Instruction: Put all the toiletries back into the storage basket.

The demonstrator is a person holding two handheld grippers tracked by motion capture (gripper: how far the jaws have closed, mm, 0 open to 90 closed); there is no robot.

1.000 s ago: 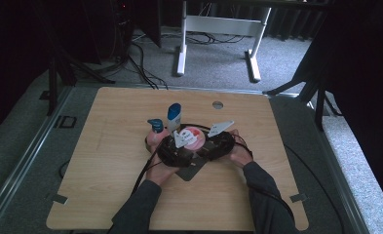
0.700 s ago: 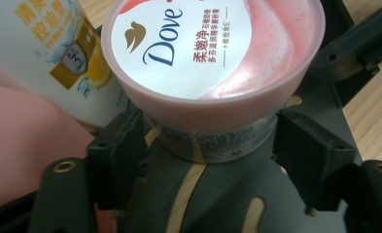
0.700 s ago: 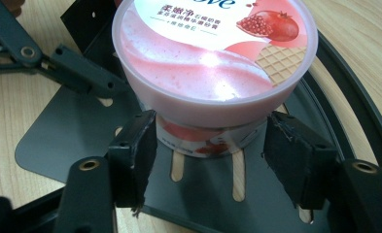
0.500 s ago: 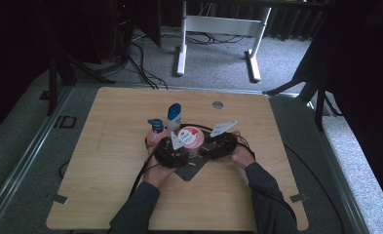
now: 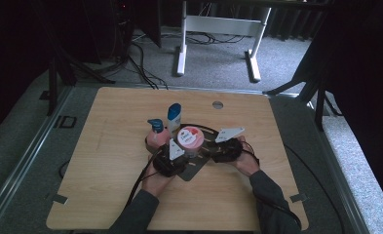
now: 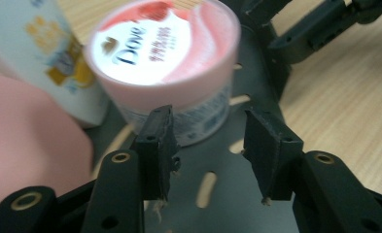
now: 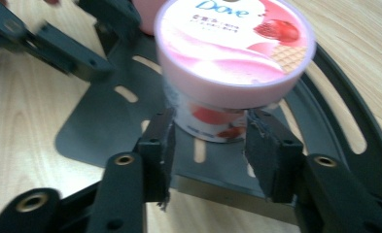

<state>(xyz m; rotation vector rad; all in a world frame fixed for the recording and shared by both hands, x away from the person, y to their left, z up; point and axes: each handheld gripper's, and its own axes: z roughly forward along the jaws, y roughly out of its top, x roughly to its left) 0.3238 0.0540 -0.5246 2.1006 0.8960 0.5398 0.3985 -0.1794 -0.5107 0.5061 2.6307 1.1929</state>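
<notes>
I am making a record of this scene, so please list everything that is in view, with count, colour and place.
Jar: one, pink lid with white and red print, clear wall, standing on the dark plate at the table's middle.
Pump bottle: one, pink with a blue pump, left of the jar.
Tube: one, white with a blue cap, upright behind the jar.
Plate: one, dark grey metal with slots, flat on the table under the jar.
Table: one, light wood, with a round grommet near the far edge.
Stand: one, white, on the floor beyond the table.
Left gripper: black, fingers open, just short of the jar.
Right gripper: black, fingers open, to either side of the jar's base.
</notes>
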